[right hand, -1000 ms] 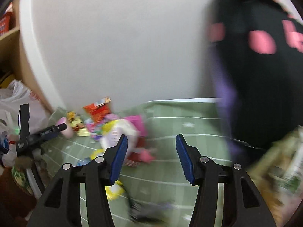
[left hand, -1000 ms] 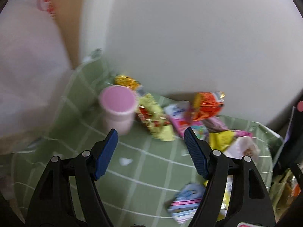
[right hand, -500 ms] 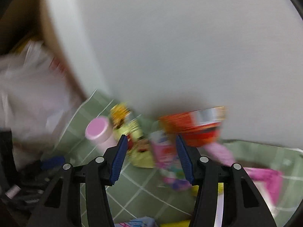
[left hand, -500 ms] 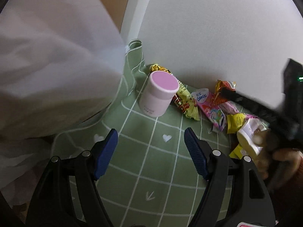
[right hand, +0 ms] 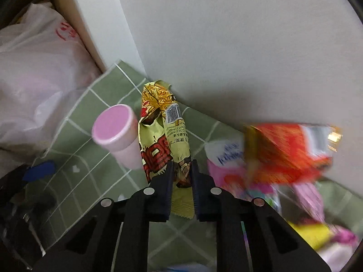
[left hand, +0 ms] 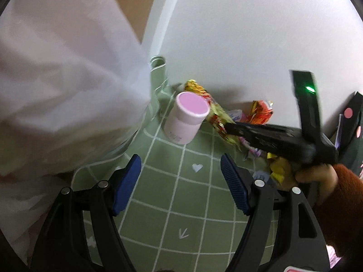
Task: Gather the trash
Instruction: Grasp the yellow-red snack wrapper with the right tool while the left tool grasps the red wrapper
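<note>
beside the pink-lidded tub, taken as the landmark, the left wrist view shows the left gripper hovering on the near side of it over the green checked cloth on the table, jaws wide apart with nothing between them. a white plastic bag bulges on the tub's left, probably kept close so collected trash can go straight in. to the tub's right, the right gripper reaches in with its tips on the yellow snack wrapper, a hand in an orange sleeve behind it. more wrappers lie heaped further right of the tub, against the wall.

next to that tub, the right wrist view shows the right gripper with jaws that have just been closing and now pinch the near end of the yellow snack wrapper, which lies touching the tub's right side. gripping the flat end seems sensible, since it lets the crumpled wrapper lift clear without knocking the tub. a red packet, blurred, sits well right of the tub.
</note>
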Available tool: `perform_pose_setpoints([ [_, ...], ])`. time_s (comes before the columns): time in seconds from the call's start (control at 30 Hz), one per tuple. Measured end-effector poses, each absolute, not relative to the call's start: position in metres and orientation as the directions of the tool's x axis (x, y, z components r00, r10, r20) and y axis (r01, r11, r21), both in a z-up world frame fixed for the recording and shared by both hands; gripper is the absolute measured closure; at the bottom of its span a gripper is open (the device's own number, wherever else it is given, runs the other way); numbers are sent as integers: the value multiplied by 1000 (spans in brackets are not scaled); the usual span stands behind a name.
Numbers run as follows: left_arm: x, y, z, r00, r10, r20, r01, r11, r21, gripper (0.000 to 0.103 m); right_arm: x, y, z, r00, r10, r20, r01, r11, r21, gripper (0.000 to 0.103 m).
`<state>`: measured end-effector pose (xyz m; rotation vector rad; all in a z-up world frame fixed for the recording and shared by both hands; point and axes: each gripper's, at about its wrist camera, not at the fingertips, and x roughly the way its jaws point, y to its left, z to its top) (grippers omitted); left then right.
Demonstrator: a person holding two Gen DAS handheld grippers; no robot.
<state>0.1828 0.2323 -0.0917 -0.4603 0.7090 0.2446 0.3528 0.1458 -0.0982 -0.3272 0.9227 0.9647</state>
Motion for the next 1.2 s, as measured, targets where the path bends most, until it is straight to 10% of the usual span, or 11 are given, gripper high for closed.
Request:
perform_pose_setpoints([
  [0.77,364,157,-84,713,-218,-666,40,962,-271,38,291,-126,-34,607,389,-693,-362,912,194,88],
  [1.2,357,160,-105,672,-242,-700,38,955,-293,87,250,-121,-46,602,352,-717,-338,925,171,88],
])
